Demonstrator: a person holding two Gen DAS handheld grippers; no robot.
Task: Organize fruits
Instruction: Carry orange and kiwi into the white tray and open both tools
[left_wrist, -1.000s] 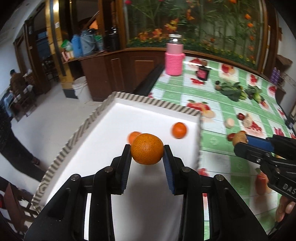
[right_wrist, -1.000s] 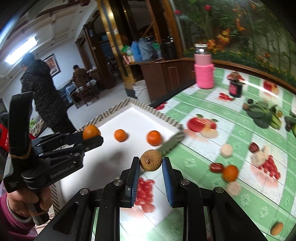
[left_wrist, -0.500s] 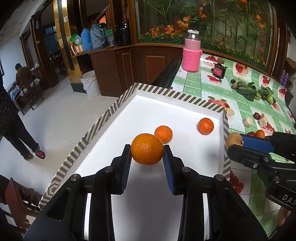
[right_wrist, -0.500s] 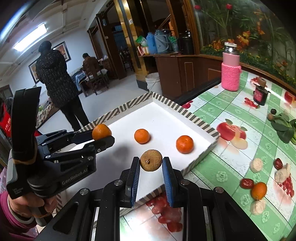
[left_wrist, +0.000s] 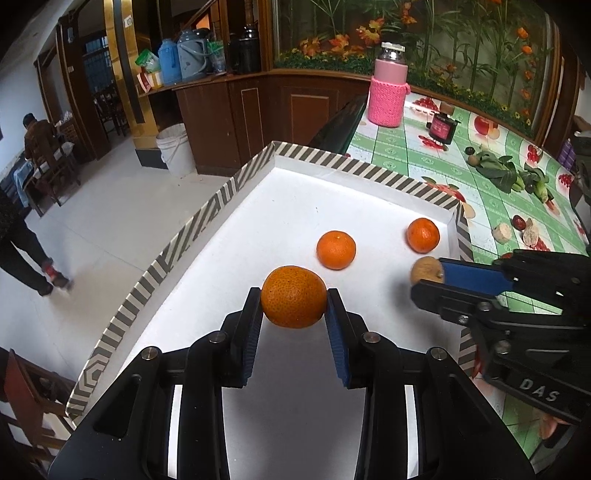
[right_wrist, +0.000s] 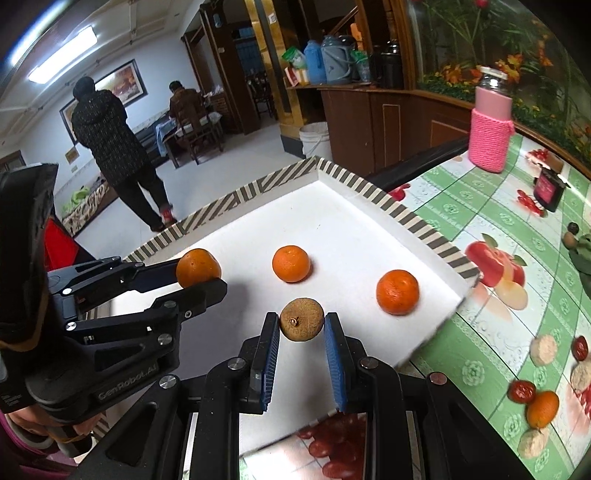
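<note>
A white tray (left_wrist: 310, 195) with a striped rim (right_wrist: 373, 190) sits at the table's left end. Two oranges lie in it: one in the middle (left_wrist: 336, 250) (right_wrist: 291, 263), one near the right wall (left_wrist: 423, 235) (right_wrist: 397, 291). My left gripper (left_wrist: 293, 301) is shut on a third orange (left_wrist: 293, 297) above the tray floor; the right wrist view shows it at the left (right_wrist: 198, 268). My right gripper (right_wrist: 301, 326) is shut on a small brown round fruit (right_wrist: 302, 319), over the tray's near right part, also visible beside the left gripper (left_wrist: 426, 269).
On the green fruit-print tablecloth (right_wrist: 498, 295) lie an orange (right_wrist: 542, 407), red dates (right_wrist: 521, 391), pale round pieces (right_wrist: 543, 349) and leafy greens (left_wrist: 498, 170). A pink-sleeved bottle (left_wrist: 389, 94) and a dark jar (left_wrist: 441, 127) stand farther back. A person (right_wrist: 118, 155) walks on the floor beyond.
Both grippers have moved in over the tray with their fruit still held. The right gripper came from above the tablecloth, leftward across the tray's right wall.
</note>
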